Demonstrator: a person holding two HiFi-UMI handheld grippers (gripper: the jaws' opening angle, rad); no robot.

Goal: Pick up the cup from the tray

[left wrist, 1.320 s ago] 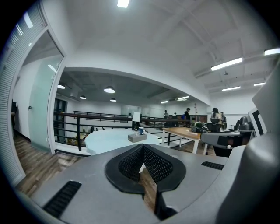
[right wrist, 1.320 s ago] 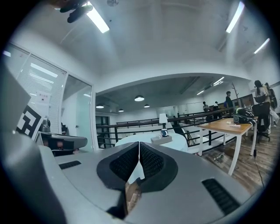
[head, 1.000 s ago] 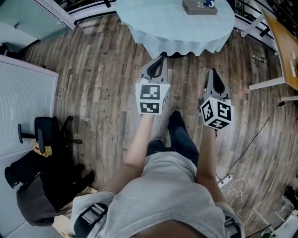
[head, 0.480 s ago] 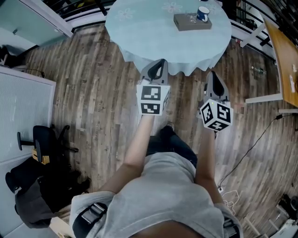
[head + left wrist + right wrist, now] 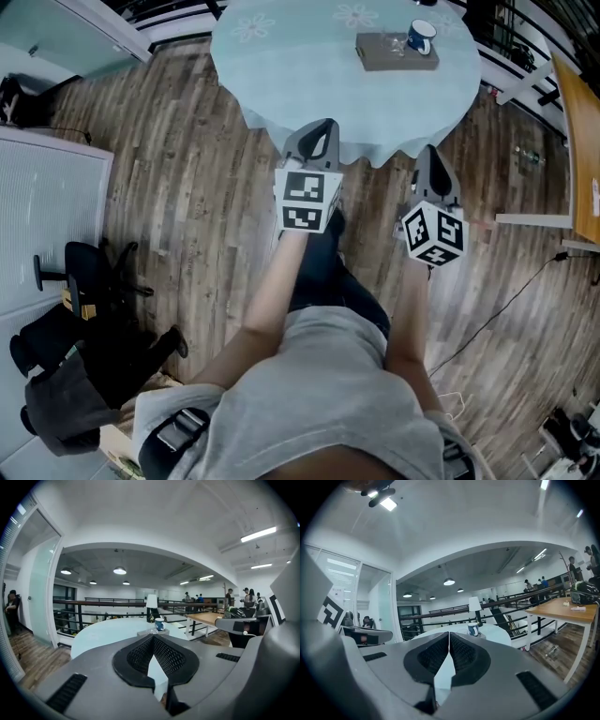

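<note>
A blue and white cup [image 5: 422,37] stands at the right end of a grey tray [image 5: 396,52] on a round table [image 5: 309,75] with a pale blue cloth. Both gripper views show the cup far ahead, the cup [image 5: 159,624] and the cup [image 5: 473,629]. My left gripper [image 5: 316,131] hangs shut and empty at the table's near edge. My right gripper [image 5: 429,159] is shut too, nothing in it, just short of the cloth's hem. Both are well short of the tray.
A wooden desk [image 5: 583,141] with white legs stands at the right. An office chair [image 5: 89,272] and dark bags [image 5: 66,375] sit at the left by a white partition. A black railing [image 5: 108,603] and a lamp [image 5: 151,603] stand behind the table. A cable [image 5: 511,281] runs across the wood floor.
The view has advanced toward the table: table, tray and cup have slid down into the frame. Both grippers now reach the cloth's near edge, still shut.
</note>
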